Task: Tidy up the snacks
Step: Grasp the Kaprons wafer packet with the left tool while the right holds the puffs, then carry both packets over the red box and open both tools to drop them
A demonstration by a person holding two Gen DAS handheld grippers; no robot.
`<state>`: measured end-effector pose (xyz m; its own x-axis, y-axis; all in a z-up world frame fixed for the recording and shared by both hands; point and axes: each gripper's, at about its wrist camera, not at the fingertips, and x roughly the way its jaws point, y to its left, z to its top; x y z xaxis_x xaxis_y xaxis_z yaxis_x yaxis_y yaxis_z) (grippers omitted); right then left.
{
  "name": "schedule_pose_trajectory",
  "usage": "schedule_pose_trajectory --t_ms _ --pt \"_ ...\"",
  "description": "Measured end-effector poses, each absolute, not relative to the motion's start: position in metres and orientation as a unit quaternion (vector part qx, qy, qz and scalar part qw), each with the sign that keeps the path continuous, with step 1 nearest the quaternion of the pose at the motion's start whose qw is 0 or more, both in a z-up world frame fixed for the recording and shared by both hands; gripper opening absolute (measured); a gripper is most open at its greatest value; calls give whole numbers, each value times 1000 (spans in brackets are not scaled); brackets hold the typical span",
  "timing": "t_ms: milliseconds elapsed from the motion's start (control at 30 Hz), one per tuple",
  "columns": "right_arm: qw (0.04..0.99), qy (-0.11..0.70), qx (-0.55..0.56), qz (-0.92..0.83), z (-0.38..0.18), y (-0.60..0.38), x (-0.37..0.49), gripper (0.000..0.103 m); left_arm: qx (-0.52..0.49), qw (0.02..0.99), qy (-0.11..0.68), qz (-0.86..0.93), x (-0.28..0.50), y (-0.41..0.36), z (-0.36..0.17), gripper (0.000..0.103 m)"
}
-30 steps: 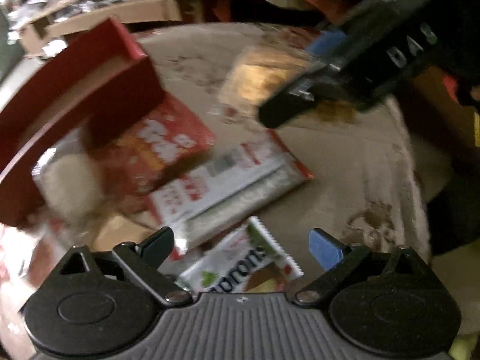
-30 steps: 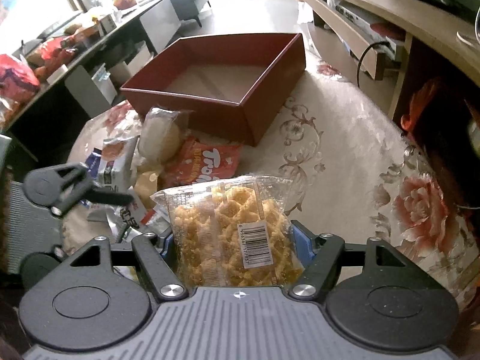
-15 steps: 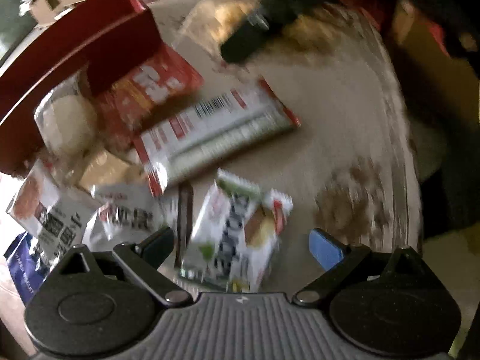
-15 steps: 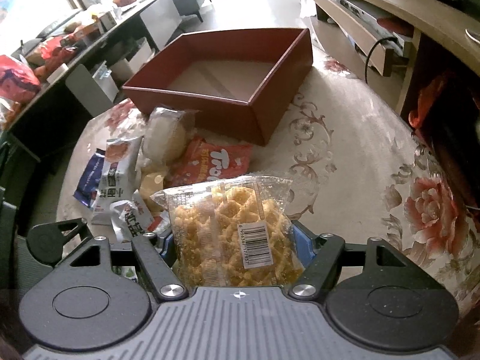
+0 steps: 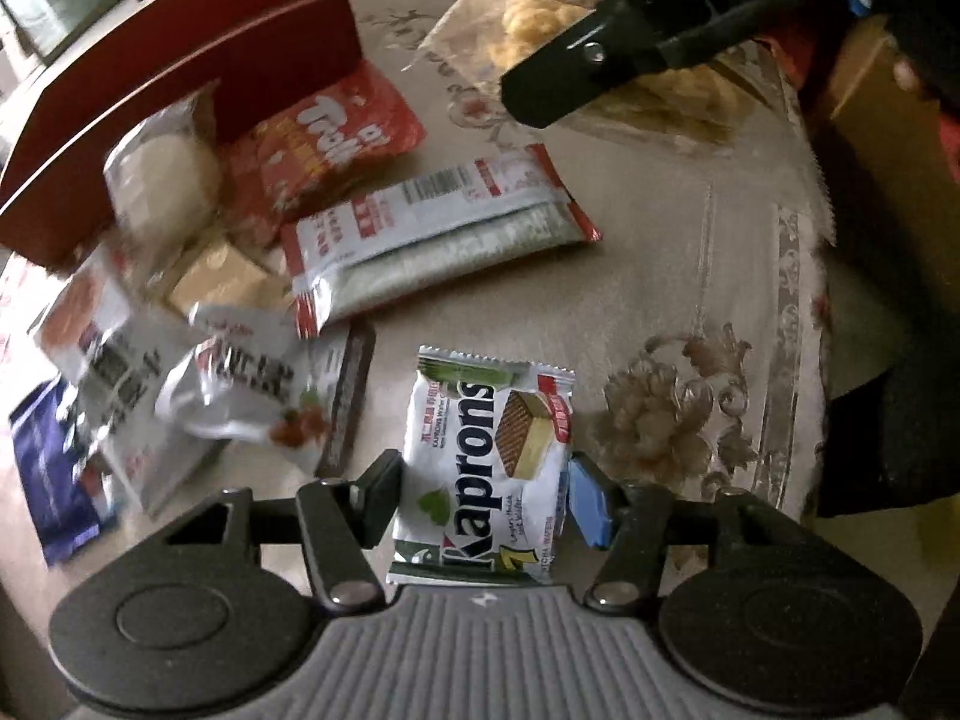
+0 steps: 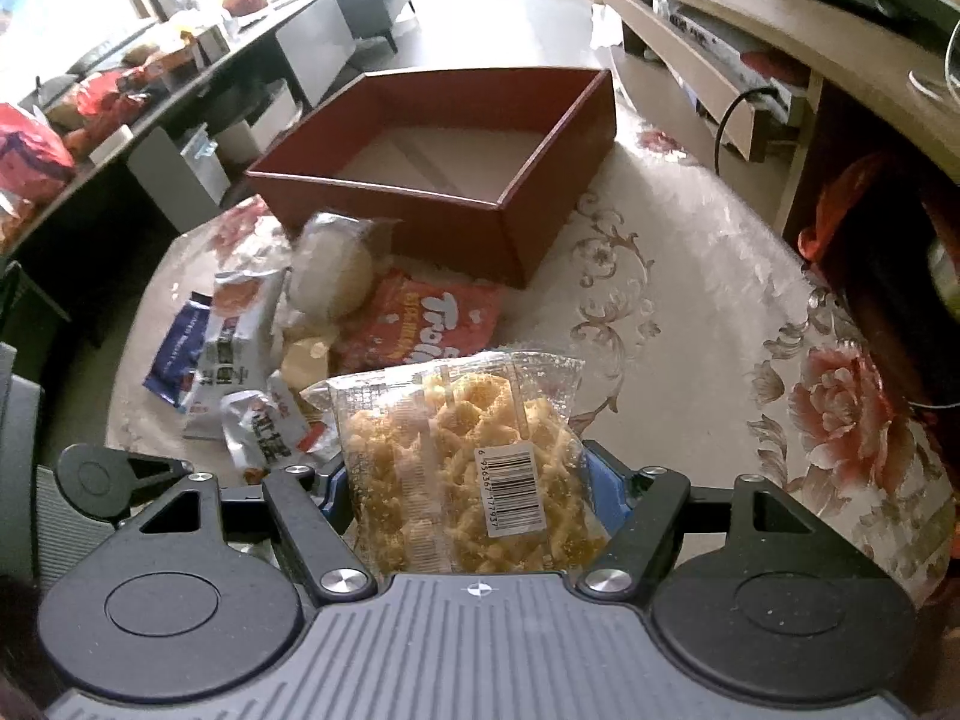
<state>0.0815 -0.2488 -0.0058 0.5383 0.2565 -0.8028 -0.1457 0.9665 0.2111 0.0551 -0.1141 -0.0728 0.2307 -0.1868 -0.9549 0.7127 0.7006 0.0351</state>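
A white and green Kaprons wafer packet (image 5: 480, 450) lies on the flowered cloth, and it sits between the fingers of my left gripper (image 5: 483, 498). The jaws are closing and both pads touch the packet's side edges. My right gripper (image 6: 468, 492) is shut on a clear bag of yellow crackers (image 6: 456, 450), held above the cloth. In the left wrist view that bag (image 5: 540, 12) and one right finger (image 5: 576, 78) show at the top. The open red box (image 6: 444, 210) stands beyond the pile with nothing in it.
Loose snacks lie in front of the box: a red Troli bag (image 5: 324, 138), a long red and white packet (image 5: 432, 228), a wrapped white bun (image 5: 162, 180), crumpled white packets (image 5: 240, 384), a blue packet (image 5: 48, 468). A low wooden bench (image 6: 720, 78) runs along the right.
My left gripper has travelled over the pile to the Kaprons packet, and its wide jaws have narrowed onto it. The right gripper has kept still with its cracker bag.
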Motion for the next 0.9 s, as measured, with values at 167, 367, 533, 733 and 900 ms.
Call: schedule_pose_trajectory --t_ms 167,367,533,733,900 --pt "877 465 59 105 -4 -244 68 78 225 765 533 -285 67 -110 -74 70" --pt "872 477 58 97 -10 -242 70 78 204 775 531 -275 71 -104 -74 66" --pt "874 474 52 89 -8 -239 71 78 180 787 534 -251 73 -91 -72 61" --pt "881 463 58 73 -1 -239 59 78 154 813 511 -233 72 -79 -46 61" --pt "889 449 59 67 6 -234 57 78 98 840 488 -214 92 -60 -22 61"
